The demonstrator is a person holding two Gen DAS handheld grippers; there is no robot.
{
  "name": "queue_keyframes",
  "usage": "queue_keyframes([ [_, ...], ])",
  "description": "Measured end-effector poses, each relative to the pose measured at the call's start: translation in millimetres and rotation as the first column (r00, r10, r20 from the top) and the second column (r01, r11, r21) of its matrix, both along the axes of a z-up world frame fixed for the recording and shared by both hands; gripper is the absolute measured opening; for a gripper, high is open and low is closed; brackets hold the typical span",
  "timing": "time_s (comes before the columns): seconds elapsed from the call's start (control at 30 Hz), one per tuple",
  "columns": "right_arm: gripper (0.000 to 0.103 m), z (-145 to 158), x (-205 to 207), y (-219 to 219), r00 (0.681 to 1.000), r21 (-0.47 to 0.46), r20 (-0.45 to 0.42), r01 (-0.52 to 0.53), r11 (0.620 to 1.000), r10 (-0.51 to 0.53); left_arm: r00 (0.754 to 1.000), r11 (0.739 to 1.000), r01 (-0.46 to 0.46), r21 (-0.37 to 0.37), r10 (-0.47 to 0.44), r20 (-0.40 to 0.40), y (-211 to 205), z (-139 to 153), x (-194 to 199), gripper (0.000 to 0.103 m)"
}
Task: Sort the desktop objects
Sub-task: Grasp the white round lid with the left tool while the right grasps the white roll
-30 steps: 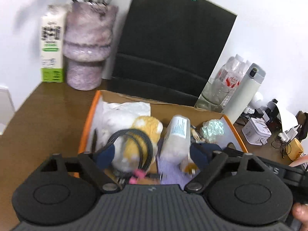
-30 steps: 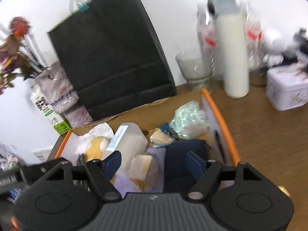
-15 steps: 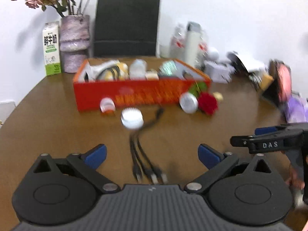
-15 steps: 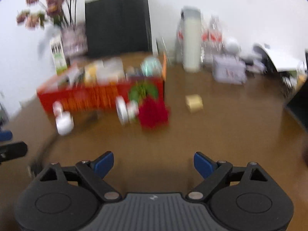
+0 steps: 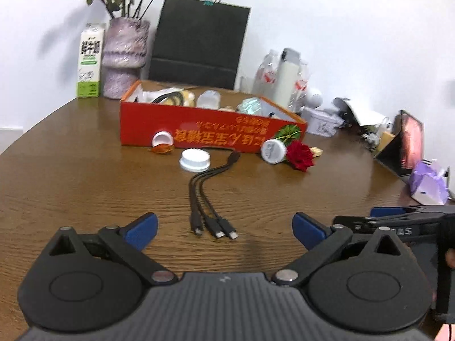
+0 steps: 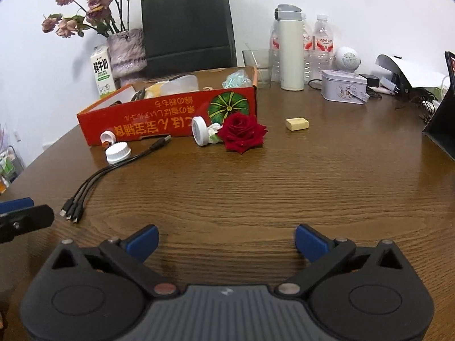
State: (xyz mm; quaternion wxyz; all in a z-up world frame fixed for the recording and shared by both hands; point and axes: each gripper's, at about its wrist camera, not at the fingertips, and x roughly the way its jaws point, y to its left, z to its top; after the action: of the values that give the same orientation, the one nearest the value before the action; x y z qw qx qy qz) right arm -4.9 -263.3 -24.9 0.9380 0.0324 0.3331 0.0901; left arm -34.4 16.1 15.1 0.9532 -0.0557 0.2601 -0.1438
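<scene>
Left wrist: grained wooden table [image 5: 85, 187] (glossy).

Bright, even indoor light fills both wrist views, washing the wall [image 5: 341, 28] near white. Flowers [image 6: 85, 5] cast a soft grey shadow. Fisheye bending curves the table [image 6: 256, 184] edges; corners darken, and distant clutter is slightly soft.

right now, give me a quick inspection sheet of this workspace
surface: brown wooden table, bare in front of both grippers
job's things: red box partly filled; red rose, white cap, yellow block lie outside it
clutter: tin, bottles, black bag, vase
grippers: left gripper open, empty; right gripper jaws opening, empty
cables: black three-headed cable on table
surroundings: white wall
</scene>
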Motion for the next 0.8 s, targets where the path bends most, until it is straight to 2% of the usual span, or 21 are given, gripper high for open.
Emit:
queue_keyframes([
  [0.07,0.103,0,0,1,1.0,-0.009,-0.001,0.0,1.0,0.0,1.0,1.0,0.006,-0.007,-0.006,0.013,0,1,-2,0.103],
  [0.3,0.103,0,0,-3,1.0,0.018,0.002,0.002,1.0,-0.002,0.998,0.999,-0.04,0.015,0.04,-0.055,-2,-2,8,0.103],
  [0.5,0.103,0,0,0,1.0,0.001,-0.002,0.001,1.0,-0.001,0.998,0.999,-0.052,0.004,0.052,-0.04,1,-2,6,0.103],
  [0.6,0.103,0,0,1,1.0,-0.002,0.0,0.011,1.0,-0.011,0.996,0.995,-0.079,0.058,0.081,-0.043,-4,0,12,0.103],
  [0.67,0.098,4,1,2,1.0,-0.001,0.025,-0.018,1.0,0.018,0.994,0.991,-0.101,0.09,0.105,-0.043,-8,4,28,0.102],
  [0.73,0.085,13,7,7,0.995,-0.002,0.067,-0.07,0.998,0.07,0.994,0.99,-0.093,0.103,0.099,-0.047,-10,13,51,0.093],
  [0.77,0.084,20,12,12,0.991,-0.018,0.097,-0.096,0.995,0.097,0.994,0.99,-0.087,0.11,0.093,-0.054,-12,17,65,0.09],
  [0.8,0.083,27,20,20,0.984,-0.058,0.13,-0.113,0.992,0.119,0.995,0.991,-0.066,0.115,0.074,-0.065,-15,21,82,0.081],
])
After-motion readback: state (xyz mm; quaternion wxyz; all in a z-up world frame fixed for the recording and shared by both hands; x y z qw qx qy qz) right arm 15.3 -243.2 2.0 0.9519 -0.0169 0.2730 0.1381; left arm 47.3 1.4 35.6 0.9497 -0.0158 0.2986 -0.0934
